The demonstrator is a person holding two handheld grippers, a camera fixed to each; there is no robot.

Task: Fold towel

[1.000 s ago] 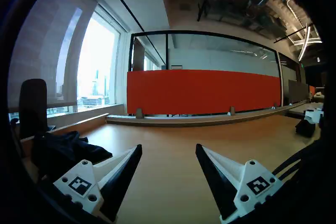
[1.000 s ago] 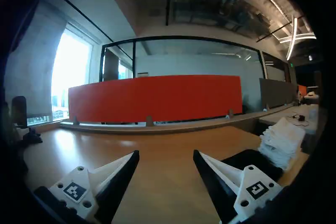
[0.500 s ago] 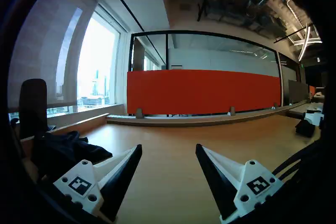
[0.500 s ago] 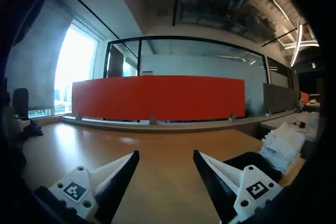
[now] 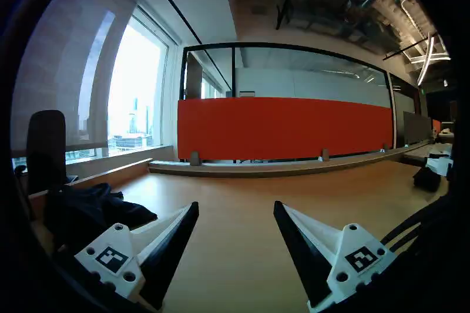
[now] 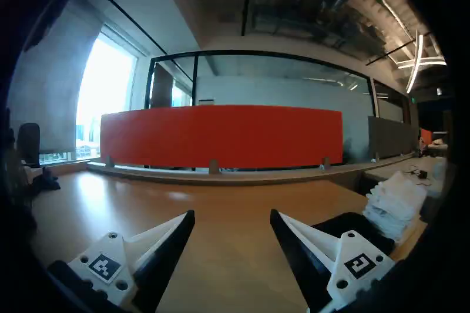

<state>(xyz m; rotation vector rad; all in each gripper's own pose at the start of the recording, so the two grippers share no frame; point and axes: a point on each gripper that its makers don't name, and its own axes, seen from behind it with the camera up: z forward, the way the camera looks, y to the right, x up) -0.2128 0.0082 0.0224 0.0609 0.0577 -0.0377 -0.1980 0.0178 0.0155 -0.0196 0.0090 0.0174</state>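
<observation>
While left gripper (image 5: 235,204) and right gripper (image 6: 232,212) gape, towels (image 6: 396,198) lie stacked.

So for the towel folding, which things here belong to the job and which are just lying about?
Job: stack of white folded towels; left gripper and right gripper, both open; wooden table.
Lying about: red divider; chair; dark cloth heap, which I cannot identify.
</observation>
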